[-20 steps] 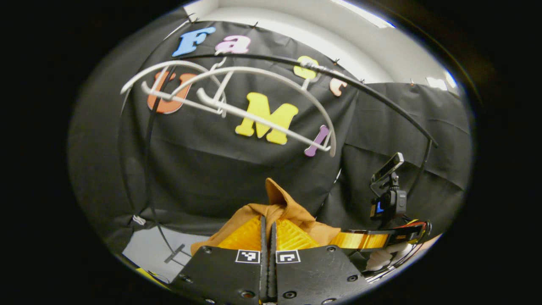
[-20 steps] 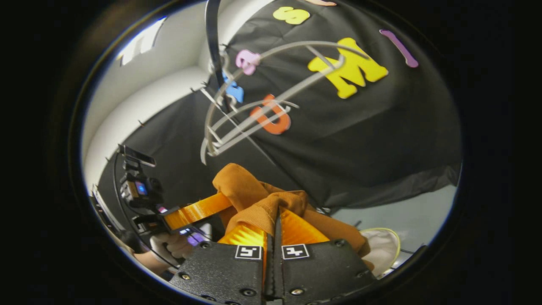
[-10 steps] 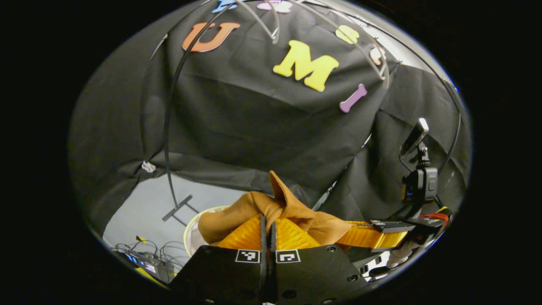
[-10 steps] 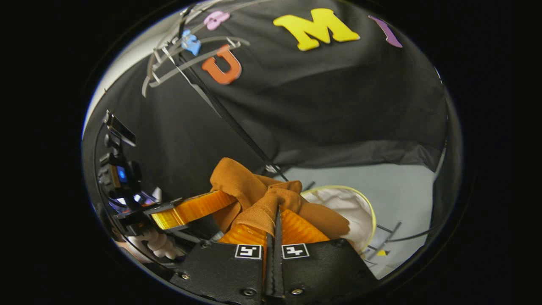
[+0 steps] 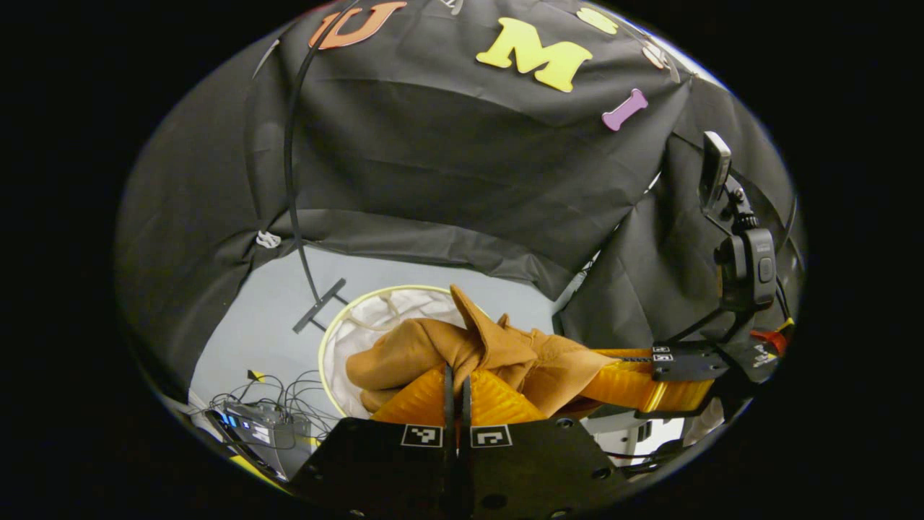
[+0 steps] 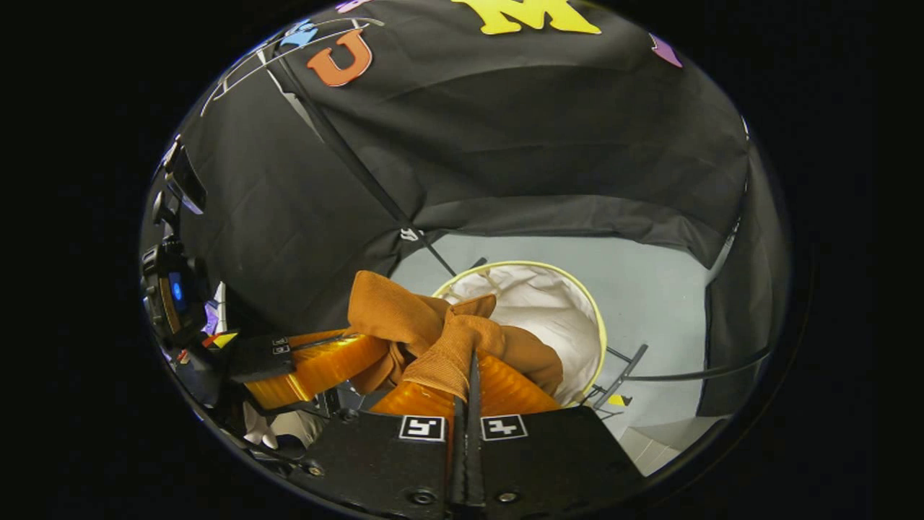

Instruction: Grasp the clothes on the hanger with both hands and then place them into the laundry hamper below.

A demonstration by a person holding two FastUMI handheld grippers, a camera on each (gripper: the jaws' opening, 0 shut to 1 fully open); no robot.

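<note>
Now, in the left gripper view, my left gripper (image 5: 455,383) has its fingers pressed together on a fold of the orange garment (image 5: 462,347), bunched just ahead of the tips so it hangs over the laundry hamper (image 5: 339,325) on the floor below. My right gripper (image 5: 650,383) pinches the cloth's far end.

From the right gripper view, those fingers are likewise clamped on the garment, gathered at the tips above the hamper's near rim, ready for lowering.
</note>
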